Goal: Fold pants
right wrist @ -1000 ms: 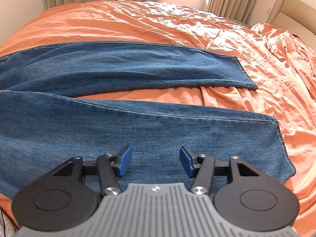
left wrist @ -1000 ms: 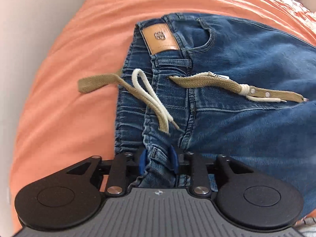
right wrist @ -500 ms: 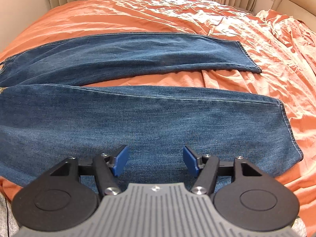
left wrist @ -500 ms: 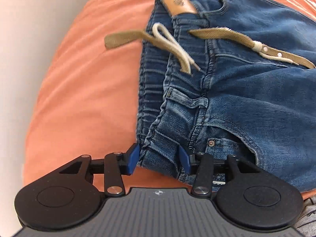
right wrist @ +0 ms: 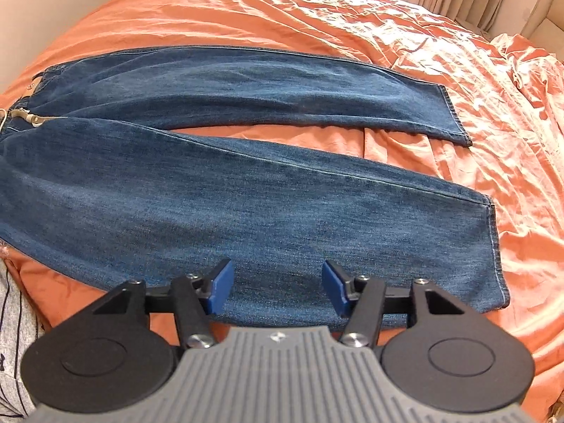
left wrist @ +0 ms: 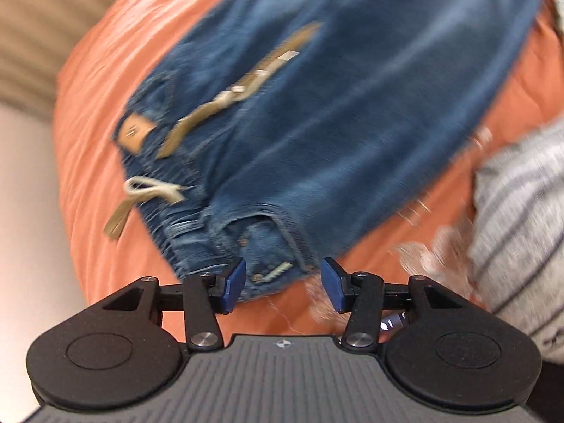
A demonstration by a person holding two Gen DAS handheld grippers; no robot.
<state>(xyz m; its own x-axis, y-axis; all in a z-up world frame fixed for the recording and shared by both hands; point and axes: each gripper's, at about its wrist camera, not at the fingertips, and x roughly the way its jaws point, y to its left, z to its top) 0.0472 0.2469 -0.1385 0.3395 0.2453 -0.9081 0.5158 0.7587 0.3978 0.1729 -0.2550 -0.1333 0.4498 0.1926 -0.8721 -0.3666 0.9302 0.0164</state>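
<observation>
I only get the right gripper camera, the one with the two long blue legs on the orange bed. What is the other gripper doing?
Observer: The left gripper is open at the waistband corner of the jeans, gripping nothing.
Operator: Is there a string on the pants?
Observer: Yes, a tan drawstring lies across the waistband, with a white cord looped near it.
Operator: Any label?
Observer: A brown leather patch sits on the waistband, too blurred to read.
Operator: Is anybody there?
Observer: A grey striped sleeve shows at the right edge of the left view.
</observation>
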